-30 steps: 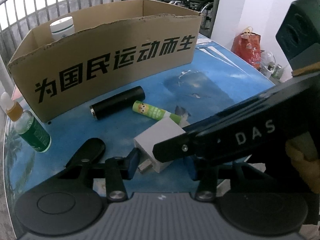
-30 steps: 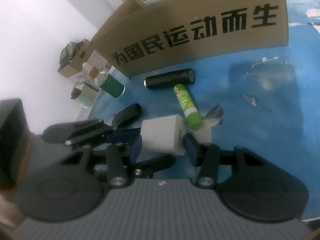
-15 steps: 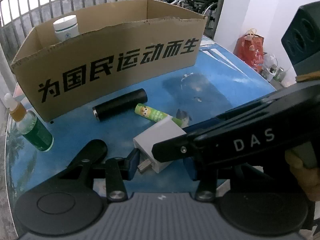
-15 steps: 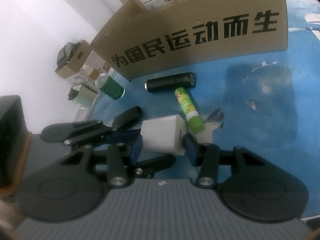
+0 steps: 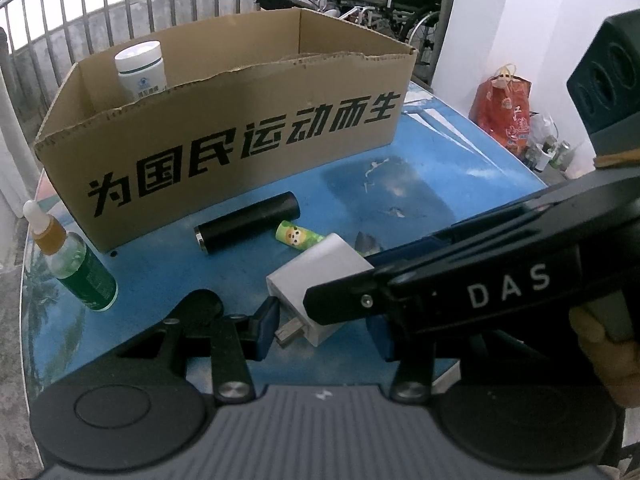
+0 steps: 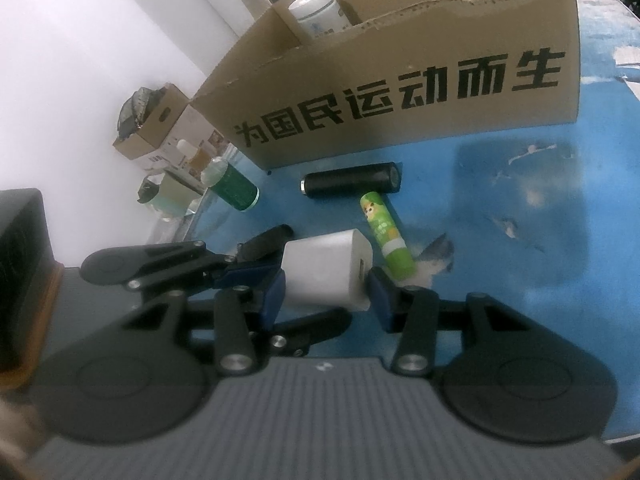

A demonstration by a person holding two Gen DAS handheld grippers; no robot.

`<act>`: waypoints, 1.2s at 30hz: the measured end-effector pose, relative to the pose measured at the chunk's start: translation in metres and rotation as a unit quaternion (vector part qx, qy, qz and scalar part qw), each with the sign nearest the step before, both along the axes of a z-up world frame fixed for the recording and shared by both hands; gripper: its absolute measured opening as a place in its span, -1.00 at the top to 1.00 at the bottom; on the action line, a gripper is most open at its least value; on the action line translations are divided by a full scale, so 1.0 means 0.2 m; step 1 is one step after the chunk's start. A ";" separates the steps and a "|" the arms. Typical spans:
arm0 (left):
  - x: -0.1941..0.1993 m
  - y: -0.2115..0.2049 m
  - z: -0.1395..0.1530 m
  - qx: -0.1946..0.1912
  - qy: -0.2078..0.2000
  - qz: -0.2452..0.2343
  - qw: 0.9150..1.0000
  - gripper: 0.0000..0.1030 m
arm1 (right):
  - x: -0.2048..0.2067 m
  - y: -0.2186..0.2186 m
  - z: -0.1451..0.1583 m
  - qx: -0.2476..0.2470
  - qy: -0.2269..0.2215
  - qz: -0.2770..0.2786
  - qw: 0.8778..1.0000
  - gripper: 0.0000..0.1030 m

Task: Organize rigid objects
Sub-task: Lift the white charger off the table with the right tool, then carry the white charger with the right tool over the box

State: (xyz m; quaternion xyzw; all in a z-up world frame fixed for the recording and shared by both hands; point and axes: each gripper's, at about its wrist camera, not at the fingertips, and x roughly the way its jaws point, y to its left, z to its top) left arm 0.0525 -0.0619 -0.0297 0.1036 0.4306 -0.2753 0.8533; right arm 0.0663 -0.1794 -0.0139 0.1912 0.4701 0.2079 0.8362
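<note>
White charger (image 6: 326, 274) sits clamped between the right gripper (image 6: 326, 294) fingers; left gripper (image 5: 322, 330) fingers flank it, contact unclear.

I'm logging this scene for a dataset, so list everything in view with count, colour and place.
cardboard box: 1, brown with black print, back of the table
white jar: 1, white, standing inside the box at its left end
black cylinder: 1, black, lying in front of the box
glue stick: 1, green, lying beside the black cylinder
white charger: 1, white, between the pads of the right gripper
dropper bottle: 1, green with orange neck, standing at the table's left edge
table: 1, blue, worn patches
red bag: 1, red, on the floor by the wall
left gripper: 1, black with blue pads, around the charger
right gripper: 1, black with blue pads, closed on the charger
</note>
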 end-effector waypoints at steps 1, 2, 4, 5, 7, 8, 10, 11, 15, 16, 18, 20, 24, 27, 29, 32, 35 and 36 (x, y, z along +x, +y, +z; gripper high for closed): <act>0.00 0.00 0.01 0.000 -0.001 0.001 1.000 0.05 | 0.00 0.00 0.00 0.000 0.000 0.000 1.000 0.13; -0.01 0.00 0.01 0.000 -0.002 0.001 1.000 0.05 | 0.00 0.00 0.00 0.000 -0.001 0.000 1.000 0.13; -0.01 0.00 0.02 0.000 -0.003 0.001 1.000 0.05 | -0.01 0.00 0.01 0.001 -0.002 0.001 1.000 0.13; -0.01 0.00 0.02 0.000 -0.004 0.002 1.000 0.05 | -0.01 0.00 0.01 0.001 -0.003 0.001 1.000 0.13; -0.02 0.00 0.02 0.000 -0.005 0.002 1.000 0.05 | -0.01 0.00 0.02 0.001 -0.005 0.001 1.000 0.13; -0.02 0.00 0.03 0.000 -0.006 0.002 1.000 0.05 | -0.01 0.00 0.02 0.001 -0.006 0.001 1.000 0.13; -0.03 0.00 0.03 0.000 -0.008 0.003 1.000 0.05 | -0.02 0.00 0.03 0.001 -0.007 0.001 1.000 0.13; -0.03 0.00 0.03 -0.001 -0.009 0.003 1.000 0.05 | -0.02 0.00 0.03 0.001 -0.008 0.001 1.000 0.13; -0.04 0.00 0.05 -0.002 -0.014 0.005 1.000 0.05 | -0.03 0.00 0.05 0.001 -0.014 0.002 1.000 0.12; -0.04 0.00 0.06 -0.002 -0.016 0.005 1.000 0.05 | -0.03 0.00 0.05 0.001 -0.015 0.002 1.000 0.12; -0.05 0.00 0.07 -0.003 -0.019 0.007 1.000 0.05 | -0.04 0.00 0.06 0.002 -0.018 0.002 1.000 0.12; -0.05 0.00 0.09 -0.004 -0.024 0.008 1.000 0.05 | -0.04 0.00 0.08 0.002 -0.022 0.002 1.000 0.12; -0.06 0.00 0.13 -0.007 -0.035 0.010 0.999 0.05 | -0.05 0.00 0.12 0.000 -0.033 0.003 0.999 0.13; -0.07 0.01 0.16 -0.009 -0.045 0.012 0.999 0.05 | -0.06 0.01 0.16 -0.001 -0.042 0.004 0.999 0.13; -0.07 0.01 0.19 -0.011 -0.051 0.014 0.999 0.05 | -0.06 0.01 0.19 -0.002 -0.048 0.005 0.999 0.12; -0.08 0.02 0.22 -0.013 -0.060 0.016 0.998 0.05 | -0.06 0.02 0.23 -0.003 -0.057 0.007 0.998 0.12; -0.08 0.03 0.25 -0.015 -0.068 0.018 0.997 0.05 | -0.06 0.03 0.27 -0.005 -0.066 0.009 0.998 0.12; -0.08 0.04 0.27 -0.016 -0.071 0.019 0.997 0.05 | -0.05 0.03 0.28 -0.005 -0.068 0.010 0.998 0.12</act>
